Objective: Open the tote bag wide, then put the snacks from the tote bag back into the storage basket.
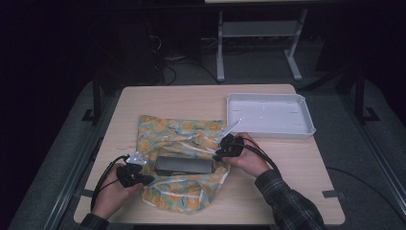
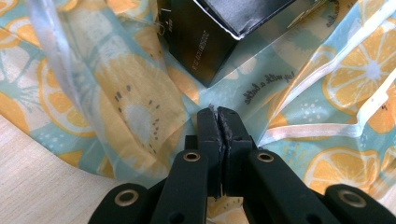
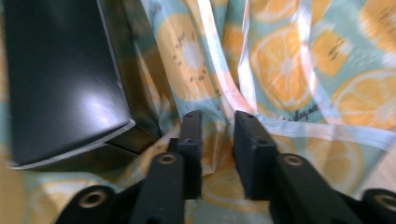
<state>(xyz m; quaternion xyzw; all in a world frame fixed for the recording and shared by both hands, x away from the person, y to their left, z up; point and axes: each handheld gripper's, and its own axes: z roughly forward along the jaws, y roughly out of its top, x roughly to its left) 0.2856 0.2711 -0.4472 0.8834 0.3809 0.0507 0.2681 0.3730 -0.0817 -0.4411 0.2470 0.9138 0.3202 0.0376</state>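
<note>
Cloth (image 2: 322,84) is pinched in left gripper (image 2: 218,113) jaws; right gripper (image 3: 218,121) jaws spread, straddling a fold.

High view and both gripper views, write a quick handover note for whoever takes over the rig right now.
Left gripper: shut on the citrus-print cloth at its near left edge.
Right gripper: jaws apart, cloth between them, not clamped.
Black box: lying on the middle of the cloth, uncovered.
White tray: far right on the table.
Done: box placed on the cloth.
Left, probably: wrapping the cloth over the box.
</note>
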